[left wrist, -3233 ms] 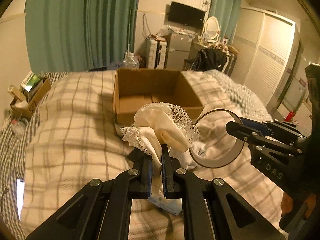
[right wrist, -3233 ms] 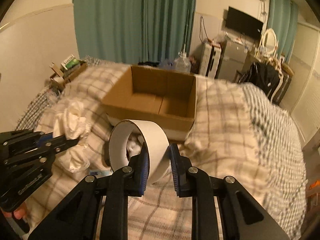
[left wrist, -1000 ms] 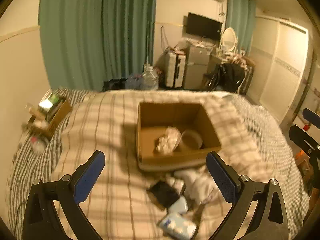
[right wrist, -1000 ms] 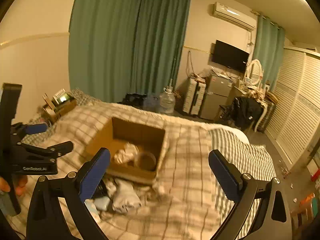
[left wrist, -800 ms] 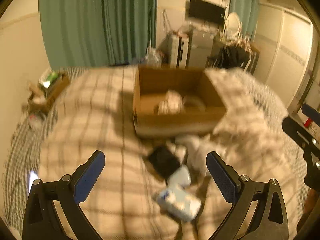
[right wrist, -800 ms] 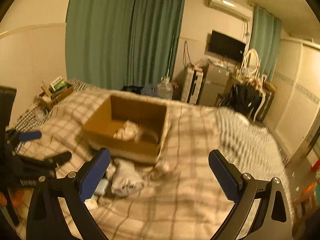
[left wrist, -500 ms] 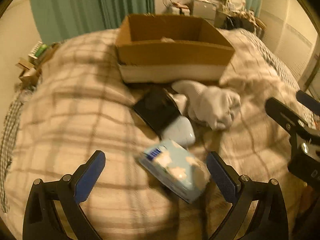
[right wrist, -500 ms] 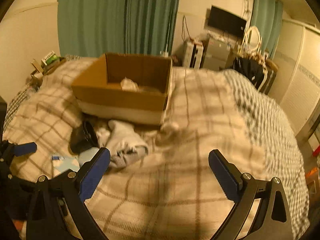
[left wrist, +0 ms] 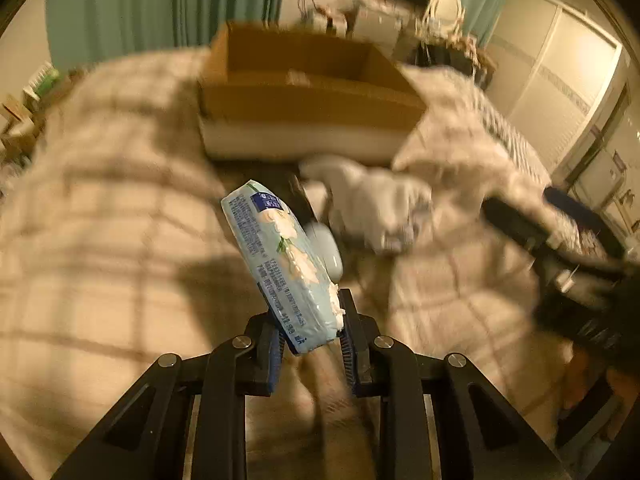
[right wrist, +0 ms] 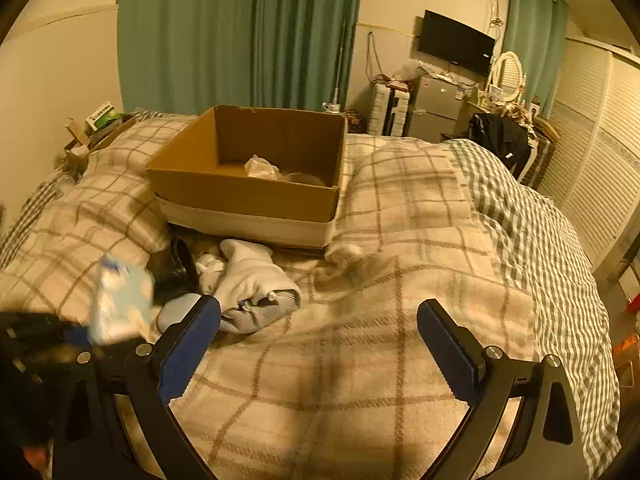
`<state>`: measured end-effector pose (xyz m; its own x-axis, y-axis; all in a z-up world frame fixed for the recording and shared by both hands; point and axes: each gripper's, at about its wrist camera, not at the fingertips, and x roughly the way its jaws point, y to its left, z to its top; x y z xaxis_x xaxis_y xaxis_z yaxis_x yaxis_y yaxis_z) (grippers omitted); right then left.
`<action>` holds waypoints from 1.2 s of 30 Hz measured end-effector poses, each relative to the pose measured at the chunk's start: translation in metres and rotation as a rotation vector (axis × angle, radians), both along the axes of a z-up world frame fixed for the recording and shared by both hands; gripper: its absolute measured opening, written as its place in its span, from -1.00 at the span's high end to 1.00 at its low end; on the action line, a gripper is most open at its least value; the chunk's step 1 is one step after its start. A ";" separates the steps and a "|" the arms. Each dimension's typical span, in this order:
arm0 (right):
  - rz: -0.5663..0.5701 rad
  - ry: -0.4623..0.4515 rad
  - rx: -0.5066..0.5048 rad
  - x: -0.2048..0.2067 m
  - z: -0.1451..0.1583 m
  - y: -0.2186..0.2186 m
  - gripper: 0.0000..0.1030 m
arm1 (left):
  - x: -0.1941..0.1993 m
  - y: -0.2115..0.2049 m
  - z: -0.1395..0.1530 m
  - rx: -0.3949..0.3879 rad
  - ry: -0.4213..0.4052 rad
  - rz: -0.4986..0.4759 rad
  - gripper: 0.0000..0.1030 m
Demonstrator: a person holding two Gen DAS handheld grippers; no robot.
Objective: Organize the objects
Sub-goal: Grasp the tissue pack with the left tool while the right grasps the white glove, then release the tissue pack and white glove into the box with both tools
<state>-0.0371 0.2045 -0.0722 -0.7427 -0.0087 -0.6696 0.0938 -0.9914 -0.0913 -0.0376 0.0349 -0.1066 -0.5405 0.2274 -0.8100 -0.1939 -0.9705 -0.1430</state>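
left gripper (left wrist: 310,334) clamps a blue tissue pack (left wrist: 282,258) before the cardboard box (left wrist: 308,96).

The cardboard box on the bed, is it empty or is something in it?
Not empty. In the right wrist view the cardboard box holds a crumpled pale cloth beside something round, only partly visible.

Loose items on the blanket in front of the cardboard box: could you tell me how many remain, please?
3: white-grey socks, a black item left of them, and a pale blue case nearer the camera. More may lie hidden beneath.
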 end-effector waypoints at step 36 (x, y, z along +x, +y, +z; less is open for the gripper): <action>0.123 -0.028 0.024 -0.014 0.038 -0.029 0.27 | -0.023 -0.018 0.067 -0.063 0.174 -0.003 0.53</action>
<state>-0.0515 0.1751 -0.0343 -0.7183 -0.0825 -0.6908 0.2175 -0.9698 -0.1103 -0.0608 0.0168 -0.0400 -0.6729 0.1804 -0.7174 -0.2130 -0.9760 -0.0457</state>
